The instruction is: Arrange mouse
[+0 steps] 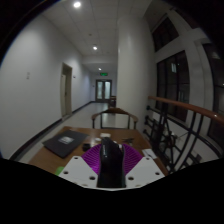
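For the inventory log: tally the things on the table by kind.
Mouse, between the tongs: 1
Dark flat pad, beyond the tongs to one side: 1
Total on the table: 2

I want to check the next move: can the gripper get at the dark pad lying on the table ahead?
Probably not yet: the gripper looks occupied by the black mouse between its fingers. The way to the dark pad on the table looks free.
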`<state>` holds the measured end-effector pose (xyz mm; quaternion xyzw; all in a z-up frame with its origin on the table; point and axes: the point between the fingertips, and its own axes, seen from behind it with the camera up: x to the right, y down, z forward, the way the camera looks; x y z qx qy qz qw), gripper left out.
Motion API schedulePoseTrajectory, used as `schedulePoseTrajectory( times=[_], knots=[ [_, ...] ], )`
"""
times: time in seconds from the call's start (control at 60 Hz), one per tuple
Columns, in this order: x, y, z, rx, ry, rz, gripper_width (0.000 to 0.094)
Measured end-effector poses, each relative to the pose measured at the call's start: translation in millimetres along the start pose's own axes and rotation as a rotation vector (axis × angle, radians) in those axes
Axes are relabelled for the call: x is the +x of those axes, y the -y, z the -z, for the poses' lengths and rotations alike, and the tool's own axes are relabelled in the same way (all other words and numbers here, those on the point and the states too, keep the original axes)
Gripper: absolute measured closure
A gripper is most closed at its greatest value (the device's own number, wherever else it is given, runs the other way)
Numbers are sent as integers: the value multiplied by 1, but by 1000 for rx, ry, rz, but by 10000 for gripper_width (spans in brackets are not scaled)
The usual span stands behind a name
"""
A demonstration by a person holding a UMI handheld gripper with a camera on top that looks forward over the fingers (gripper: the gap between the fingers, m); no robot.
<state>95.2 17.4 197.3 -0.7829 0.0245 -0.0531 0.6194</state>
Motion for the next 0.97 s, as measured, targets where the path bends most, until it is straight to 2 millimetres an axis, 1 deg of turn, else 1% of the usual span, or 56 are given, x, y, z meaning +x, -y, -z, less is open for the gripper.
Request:
schedulePoseTrajectory(
  times=[0.033, 0.083, 0.1, 0.117, 0.15, 0.2, 0.217, 0.233, 0.317, 0.35, 0.4, 0.417, 0.467, 0.55, 0.567, 0.583, 0.633, 0.7, 0.783, 0.8, 0.867, 0.933, 0.967],
  knots=[
    [-26, 2, 2, 0, 26, -11, 659],
    [-62, -13, 1, -32, 65, -20, 657],
    [-70, -28, -2, -41, 79, -20, 655],
    [-79, -30, -7, -62, 90, -20, 653],
    [-93, -51, -12, -108, 105, -15, 652],
    [-106, -89, -19, -184, 104, -4, 656],
    [-114, -111, -18, -202, 99, 5, 654],
    [-112, -118, -25, -221, 99, 8, 655],
    [-113, -154, -35, -270, 81, 43, 653],
    [-114, -171, -34, -292, 73, 52, 656],
    [-113, -188, -33, -333, 67, 36, 649],
    [-113, -182, -36, -306, 68, 24, 650],
    [-111, -183, -37, -309, 75, 25, 651],
    [-112, -188, -36, -351, 99, 21, 509],
    [-112, -189, -36, -365, 105, 24, 487],
    [-112, -192, -34, -382, 111, 25, 493],
    [-112, -198, -25, -428, 133, 33, 320],
    [-109, -187, -9, -402, 182, 47, 74],
    [-99, -174, 23, -389, 218, 57, 84],
    [-96, -173, 26, -388, 221, 57, 87],
    [-81, -164, 57, -375, 239, 55, 86],
    [-63, -160, 86, -373, 255, 48, 86],
    [-54, -162, 93, -373, 254, 38, 85]
  ],
)
